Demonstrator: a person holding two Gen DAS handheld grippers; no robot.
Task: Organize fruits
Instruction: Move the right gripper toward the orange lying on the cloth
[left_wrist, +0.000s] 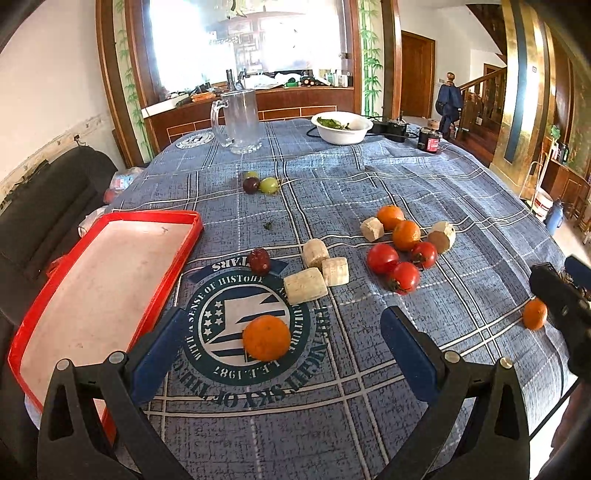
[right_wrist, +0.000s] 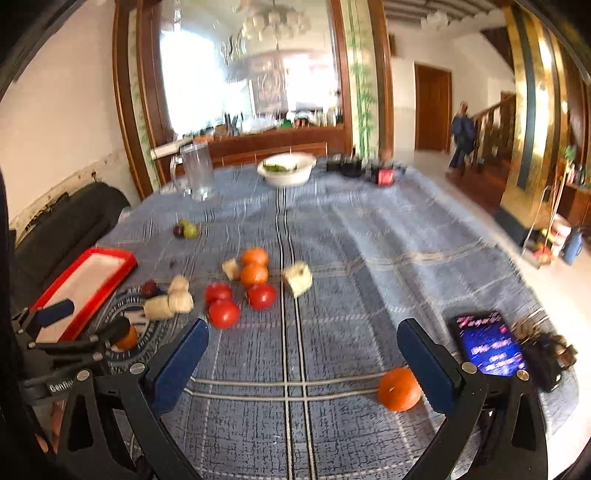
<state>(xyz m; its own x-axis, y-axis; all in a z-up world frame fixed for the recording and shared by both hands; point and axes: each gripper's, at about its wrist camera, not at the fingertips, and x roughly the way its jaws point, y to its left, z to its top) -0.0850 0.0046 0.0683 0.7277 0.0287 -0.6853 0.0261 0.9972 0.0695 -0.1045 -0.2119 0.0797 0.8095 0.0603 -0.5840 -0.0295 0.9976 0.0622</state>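
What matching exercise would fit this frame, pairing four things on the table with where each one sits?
Things:
1. red tray
2. glass mug
3. phone
4. white bowl

Places:
A. far side of the table, holding green leaves
B. near right edge, screen lit
C. left edge of the table, nothing in it
D. far side, left of the bowl, upright

Pairs: 1-C, 2-D, 3-B, 4-A
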